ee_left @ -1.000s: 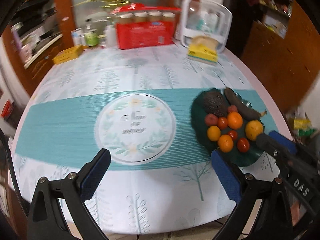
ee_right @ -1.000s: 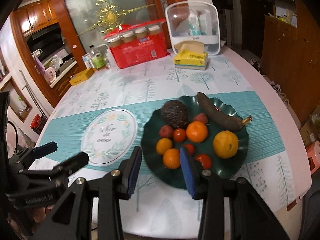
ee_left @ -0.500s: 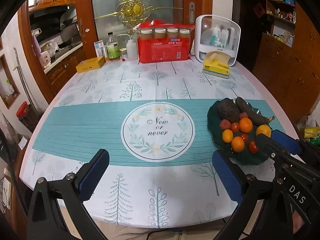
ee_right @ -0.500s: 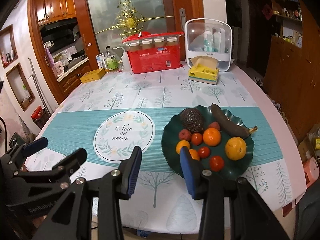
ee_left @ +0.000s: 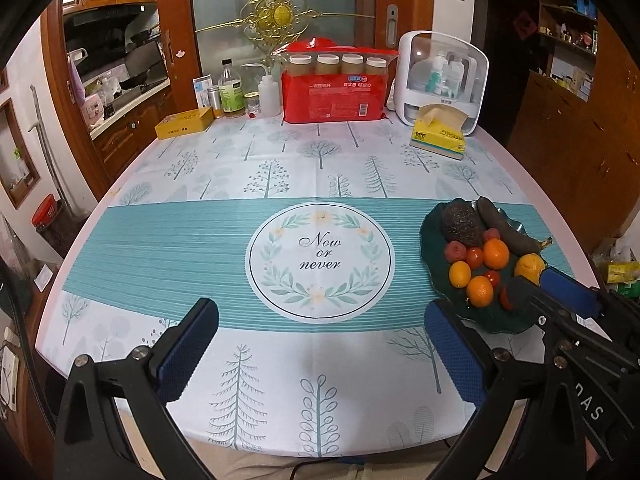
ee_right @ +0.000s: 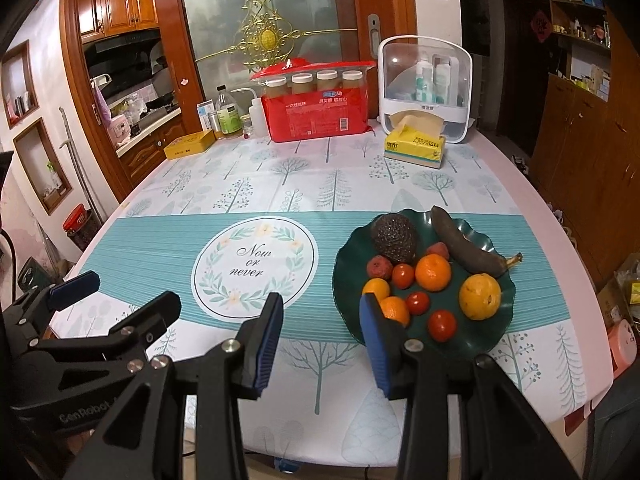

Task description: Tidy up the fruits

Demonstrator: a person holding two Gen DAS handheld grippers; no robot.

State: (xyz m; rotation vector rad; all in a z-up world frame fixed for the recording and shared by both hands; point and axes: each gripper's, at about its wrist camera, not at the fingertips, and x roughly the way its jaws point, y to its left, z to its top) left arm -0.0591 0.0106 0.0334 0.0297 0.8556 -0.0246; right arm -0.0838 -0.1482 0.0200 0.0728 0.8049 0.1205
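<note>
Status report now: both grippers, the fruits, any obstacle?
Left gripper open, empty; right gripper open, empty, both above the table's near edge. Fruits all on green plate: avocado, banana, oranges, small tomatoes. Nothing blocking the plate.

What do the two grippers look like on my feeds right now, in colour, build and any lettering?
Both are matte black frames with silver screw heads and two angular fingers faced in ribbed blue pads. The left gripper shows white "GenRobot" lettering on its body in the right wrist view. The right gripper carries pale letters ending in "DAS", seen in the left wrist view. No sleeves or hands show clearly.
</note>
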